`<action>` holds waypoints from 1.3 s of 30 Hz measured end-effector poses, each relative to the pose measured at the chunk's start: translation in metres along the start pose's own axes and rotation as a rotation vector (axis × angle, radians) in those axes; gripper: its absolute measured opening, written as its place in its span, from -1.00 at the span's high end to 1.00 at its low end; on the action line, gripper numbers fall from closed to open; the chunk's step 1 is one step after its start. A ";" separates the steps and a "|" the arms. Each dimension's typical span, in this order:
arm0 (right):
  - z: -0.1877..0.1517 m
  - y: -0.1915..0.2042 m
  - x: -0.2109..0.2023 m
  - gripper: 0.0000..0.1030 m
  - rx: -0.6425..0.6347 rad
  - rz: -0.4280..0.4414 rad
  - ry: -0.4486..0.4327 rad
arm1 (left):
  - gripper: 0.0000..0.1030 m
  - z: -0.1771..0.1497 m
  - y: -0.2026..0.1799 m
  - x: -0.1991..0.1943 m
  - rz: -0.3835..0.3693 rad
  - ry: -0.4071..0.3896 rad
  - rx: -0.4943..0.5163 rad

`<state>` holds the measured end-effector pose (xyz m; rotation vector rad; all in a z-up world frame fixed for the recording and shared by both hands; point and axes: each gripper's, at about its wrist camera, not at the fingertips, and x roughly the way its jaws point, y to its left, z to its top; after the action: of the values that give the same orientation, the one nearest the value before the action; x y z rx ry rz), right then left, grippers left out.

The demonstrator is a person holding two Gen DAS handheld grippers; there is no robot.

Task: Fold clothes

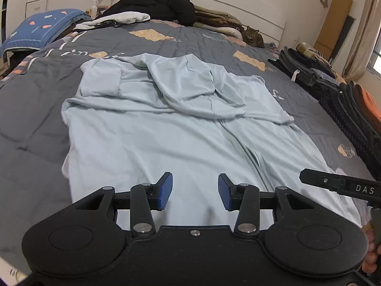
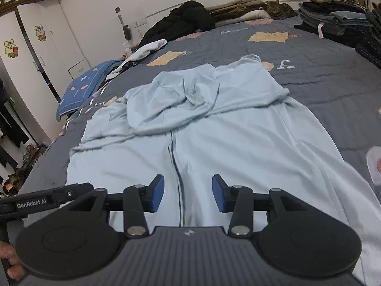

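Left wrist view, tongs: my left gripper [image 1: 195, 191] stands wide, blue pads apart with nothing between them, above the near hem of the garment.
Left wrist view, garment: the light blue jacket [image 1: 171, 128] lies spread on the grey quilt [image 1: 35, 109], zipper running near to far, its hood folded down over the far part.
Left wrist view, surroundings: I see a cat [image 1: 253, 36] at the far right, a black coat [image 1: 162, 4] far centre, folded clothes [image 1: 309, 69] stacked along the right edge.
Right wrist view, tongs: my right gripper [image 2: 188, 194] is also wide and holds nothing, straddling the zipper line.
Right wrist view, garment: the jacket fills the middle of the bed, sleeves tucked inward at the far end.
Right wrist view, surroundings: a white wardrobe [image 2: 47, 45] stands far left.
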<state>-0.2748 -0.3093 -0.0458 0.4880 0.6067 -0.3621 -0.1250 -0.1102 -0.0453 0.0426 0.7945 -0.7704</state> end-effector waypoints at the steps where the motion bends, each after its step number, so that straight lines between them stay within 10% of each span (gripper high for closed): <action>1: -0.004 0.001 -0.004 0.16 -0.006 0.001 -0.003 | 0.18 -0.003 0.000 -0.002 0.005 0.003 0.002; 39: -0.064 0.018 -0.062 0.12 -0.035 0.006 -0.014 | 0.15 -0.076 0.029 -0.078 0.132 0.065 -0.031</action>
<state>-0.3428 -0.2489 -0.0469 0.4530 0.5967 -0.3481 -0.1889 -0.0177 -0.0558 0.0916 0.8565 -0.6342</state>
